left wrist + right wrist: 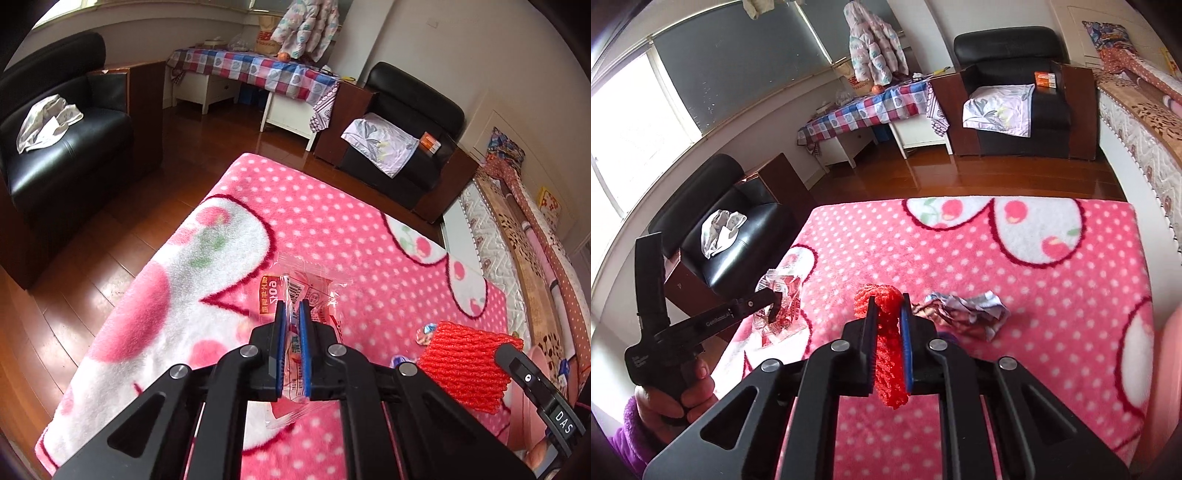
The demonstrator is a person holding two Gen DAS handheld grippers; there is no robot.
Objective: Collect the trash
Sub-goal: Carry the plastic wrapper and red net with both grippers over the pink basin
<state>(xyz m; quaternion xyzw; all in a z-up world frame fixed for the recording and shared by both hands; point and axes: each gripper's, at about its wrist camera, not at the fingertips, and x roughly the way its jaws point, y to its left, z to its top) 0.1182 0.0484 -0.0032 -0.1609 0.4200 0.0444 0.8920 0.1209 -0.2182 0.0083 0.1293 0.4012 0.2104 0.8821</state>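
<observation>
Left tool [291,306] pinches clear wrapper [295,288] printed "60g"; right tool [888,301] pinches red foam net [886,332].

The clear red-printed wrapper [295,295] is half hidden behind the left gripper's [293,314] jaws, its print too small to read. In the right wrist view the red foam net [886,332] is partly hidden by jaws, and the crumpled foil wrapper [964,314] is blurred.
</observation>
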